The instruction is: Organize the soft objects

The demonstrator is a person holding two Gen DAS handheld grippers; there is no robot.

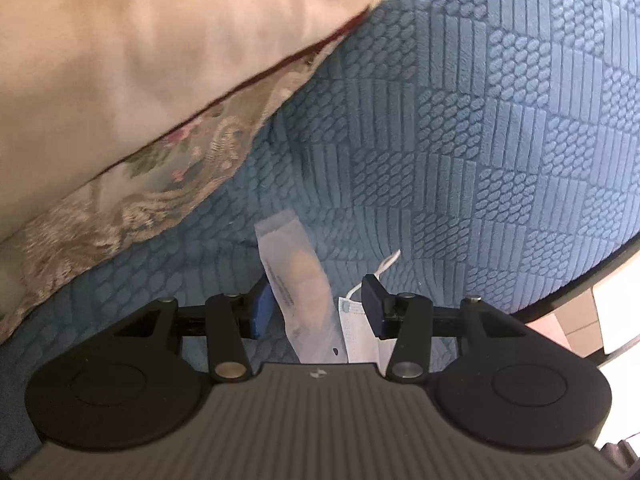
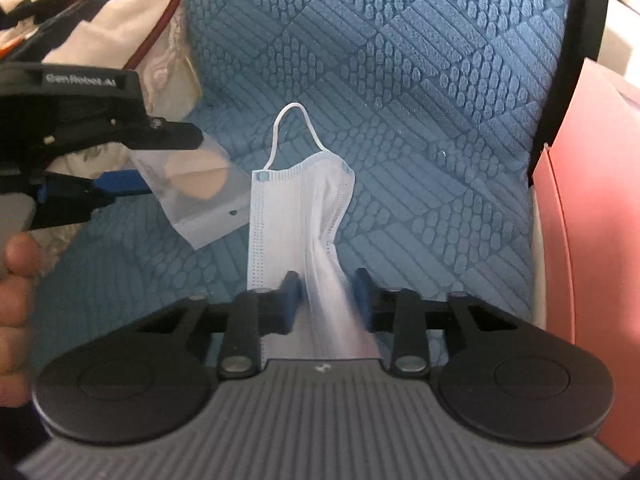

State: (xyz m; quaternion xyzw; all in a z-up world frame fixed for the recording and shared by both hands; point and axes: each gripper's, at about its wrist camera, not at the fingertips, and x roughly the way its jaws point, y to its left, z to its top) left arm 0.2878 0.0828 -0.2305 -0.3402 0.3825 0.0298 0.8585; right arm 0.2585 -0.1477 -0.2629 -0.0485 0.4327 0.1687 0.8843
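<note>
A pale blue face mask point(image 2: 296, 208) with a white ear loop lies on the blue textured cushion point(image 2: 420, 120). Its near end is bunched into a narrow fold between the blue pads of my right gripper point(image 2: 327, 300), which is shut on it. Left of the mask lies a translucent plastic packet point(image 2: 204, 200) holding something tan. My left gripper point(image 2: 164, 160) stands open over it. In the left wrist view the packet point(image 1: 292, 264) sits between the jaws of the left gripper point(image 1: 316, 310) with a gap on the right side. The mask point(image 1: 354, 328) shows beside the right pad.
A beige pillow point(image 1: 120, 80) with a floral border rests on the cushion point(image 1: 480, 120) at the left. A red, white and dark cloth point(image 2: 100, 12) lies at the far left. A pink box point(image 2: 592, 200) and a black frame point(image 2: 568, 60) bound the right. A person's hand point(image 2: 16, 280) holds the left gripper.
</note>
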